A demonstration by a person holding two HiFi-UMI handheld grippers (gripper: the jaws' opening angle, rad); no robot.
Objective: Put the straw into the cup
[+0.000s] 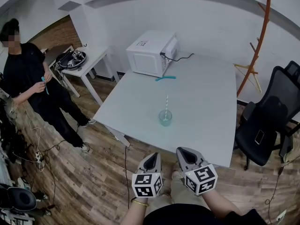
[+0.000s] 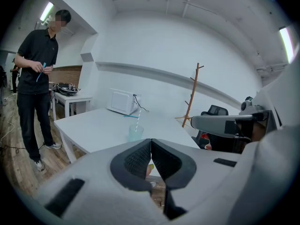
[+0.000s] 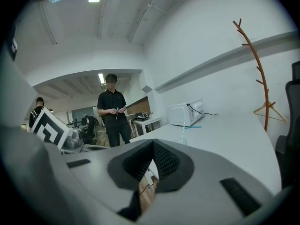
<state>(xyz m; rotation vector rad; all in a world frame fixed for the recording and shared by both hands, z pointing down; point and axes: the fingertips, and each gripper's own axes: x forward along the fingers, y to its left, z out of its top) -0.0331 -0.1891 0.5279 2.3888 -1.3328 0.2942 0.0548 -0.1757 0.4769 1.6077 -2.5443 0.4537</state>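
A pale green cup [image 1: 165, 118] stands on the white table [image 1: 206, 107], a little in from its near edge. A striped white straw [image 1: 166, 104] stands upright inside it. The left gripper view has the cup [image 2: 136, 133] and straw [image 2: 137, 118] ahead over the jaws. The right gripper view has the cup [image 3: 181, 141] small beyond them. My left gripper [image 1: 151, 157] and right gripper [image 1: 184, 152] hang side by side over the floor, short of the table's near edge. Both are shut with nothing between the pads. Neither touches the cup.
A white microwave [image 1: 152, 53] sits at the table's far left corner, with a light blue stick-like item [image 1: 165, 78] in front of it. A person in black [image 1: 28, 78] stands at the left beside a small side table [image 1: 84, 62]. At the right are an office chair [image 1: 269, 121] and a coat rack [image 1: 260, 36].
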